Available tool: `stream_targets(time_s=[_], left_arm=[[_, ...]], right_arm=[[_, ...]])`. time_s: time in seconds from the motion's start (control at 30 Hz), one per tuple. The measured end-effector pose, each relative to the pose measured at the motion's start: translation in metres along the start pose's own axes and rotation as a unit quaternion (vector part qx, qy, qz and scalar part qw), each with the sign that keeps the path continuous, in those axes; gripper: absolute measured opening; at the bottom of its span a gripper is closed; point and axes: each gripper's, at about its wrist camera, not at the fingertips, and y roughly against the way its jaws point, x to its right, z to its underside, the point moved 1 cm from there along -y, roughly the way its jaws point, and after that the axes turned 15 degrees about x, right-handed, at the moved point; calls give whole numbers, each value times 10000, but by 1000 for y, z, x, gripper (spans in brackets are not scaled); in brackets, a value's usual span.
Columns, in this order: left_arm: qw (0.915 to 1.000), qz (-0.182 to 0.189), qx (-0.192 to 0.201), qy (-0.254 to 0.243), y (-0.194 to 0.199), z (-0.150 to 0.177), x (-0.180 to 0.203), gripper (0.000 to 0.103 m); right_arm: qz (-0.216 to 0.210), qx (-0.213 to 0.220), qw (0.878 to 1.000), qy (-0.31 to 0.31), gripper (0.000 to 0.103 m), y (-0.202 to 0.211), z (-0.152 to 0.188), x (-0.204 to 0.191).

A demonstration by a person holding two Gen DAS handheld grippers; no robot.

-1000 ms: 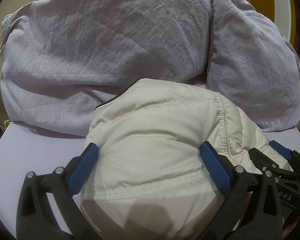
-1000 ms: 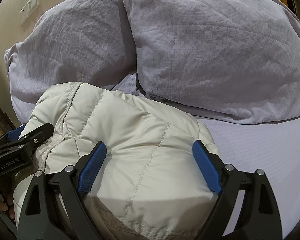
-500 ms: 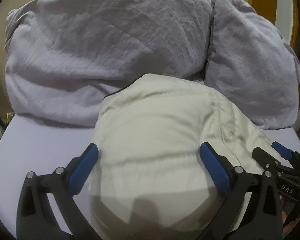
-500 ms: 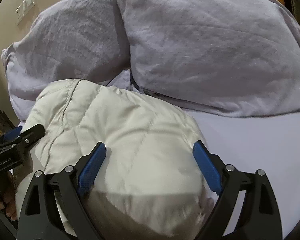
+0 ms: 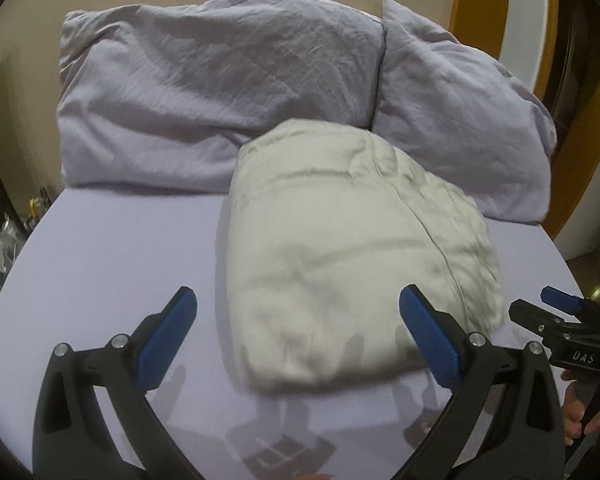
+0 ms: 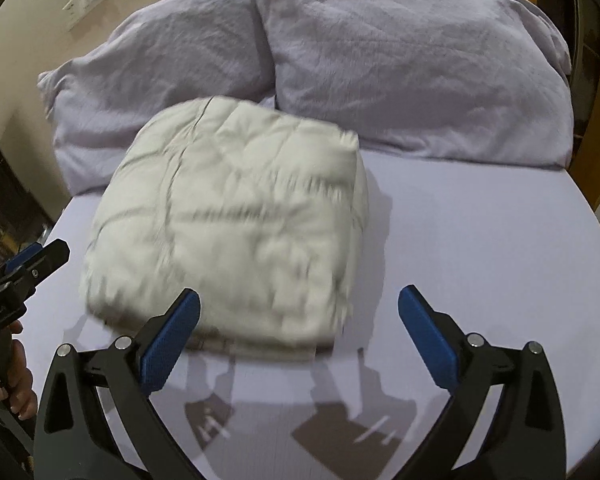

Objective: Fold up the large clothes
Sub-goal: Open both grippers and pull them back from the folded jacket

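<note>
Folded cream jacket on the bed

The cream quilted jacket (image 5: 352, 248) (image 6: 236, 216) is folded into a thick, puffy, roughly square bundle with stitched seams crossing its top. It lies flat on the lilac sheet (image 5: 112, 264), its far edge just beside the two pillows (image 5: 220, 92), free of any grip.

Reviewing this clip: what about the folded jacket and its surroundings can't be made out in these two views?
- Folded jacket: motion blur smears its quilting in the right wrist view; zipper and sleeves hidden inside the fold.
- Person's hand: cut off by the frame edge, left wrist view.
- Clutter beside the bed: too dark and small.
</note>
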Motion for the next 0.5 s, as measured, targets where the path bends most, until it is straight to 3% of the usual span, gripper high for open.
stream_targets(time_s=[0.23, 0.5], left_arm=[[9996, 112, -44, 237, 54, 27, 3, 101], [9991, 236, -19, 342, 92, 43, 12, 101]], right_arm=[[-261, -169, 9995, 24, 101, 44, 29, -13], [-222, -111, 9997, -30, 101, 70, 43, -14]])
